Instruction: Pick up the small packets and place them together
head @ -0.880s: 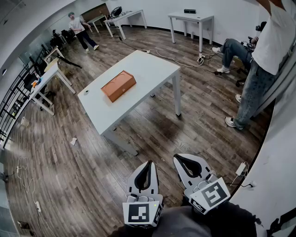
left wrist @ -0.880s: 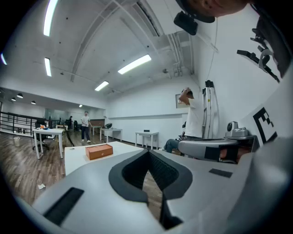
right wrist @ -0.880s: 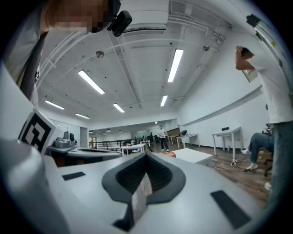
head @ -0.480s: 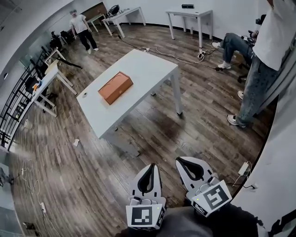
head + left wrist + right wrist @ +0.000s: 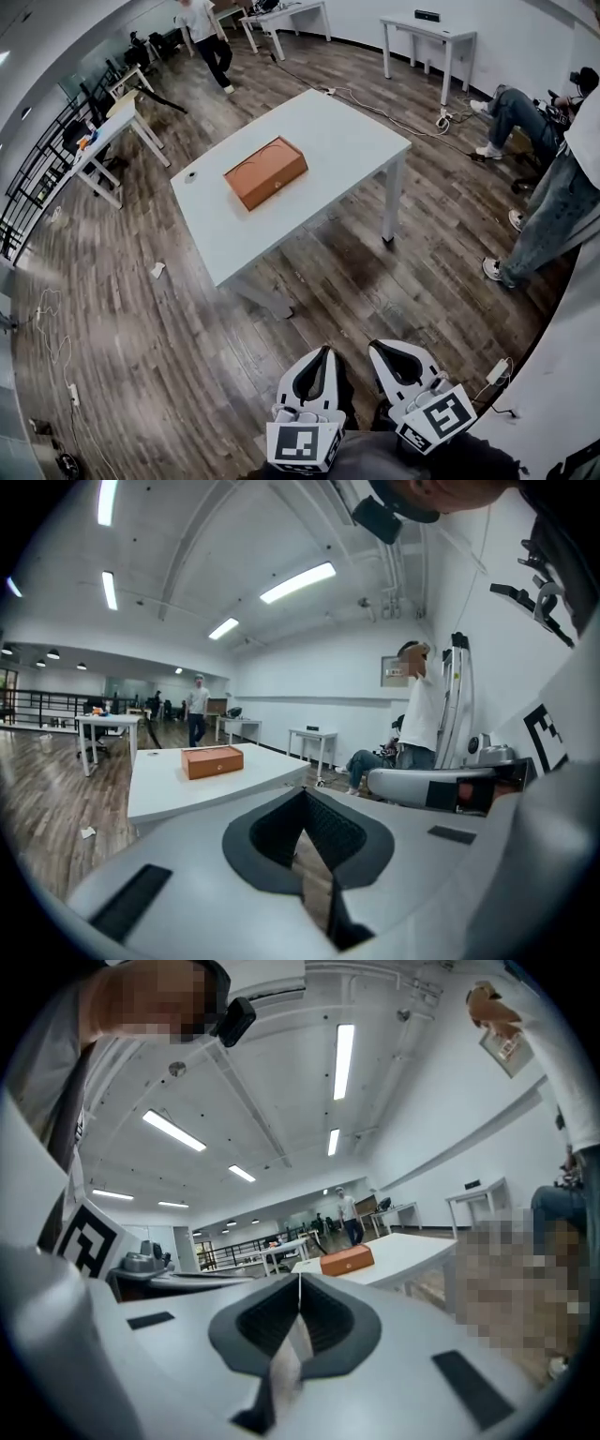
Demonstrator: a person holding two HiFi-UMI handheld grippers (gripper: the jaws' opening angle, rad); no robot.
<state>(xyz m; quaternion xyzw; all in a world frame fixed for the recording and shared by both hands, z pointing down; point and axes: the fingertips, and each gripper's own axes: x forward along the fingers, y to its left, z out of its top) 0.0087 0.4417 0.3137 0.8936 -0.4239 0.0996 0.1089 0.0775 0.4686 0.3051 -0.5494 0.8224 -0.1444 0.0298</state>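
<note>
No small packets show in any view. An orange box (image 5: 265,172) lies on a white table (image 5: 328,131) some way ahead of me, with a small round thing (image 5: 190,175) near the table's left edge. My left gripper (image 5: 324,352) and right gripper (image 5: 377,346) are held low and close to my body, side by side above the wood floor and well short of the table. The tips of both meet, with nothing between them. The left gripper (image 5: 302,794) looks toward the box (image 5: 212,760). The right gripper (image 5: 300,1281) also faces the box (image 5: 347,1261).
A person (image 5: 558,202) stands at the right by a white wall and another sits (image 5: 520,103) behind. A third person (image 5: 208,33) walks at the back. More tables (image 5: 427,28) (image 5: 108,136), floor cables (image 5: 375,108) and a paper scrap (image 5: 157,270) lie around.
The head view has swung, so the table and box sit further right and lower in the picture. The person at the back has walked rightward. Both grippers stay low and shut.
</note>
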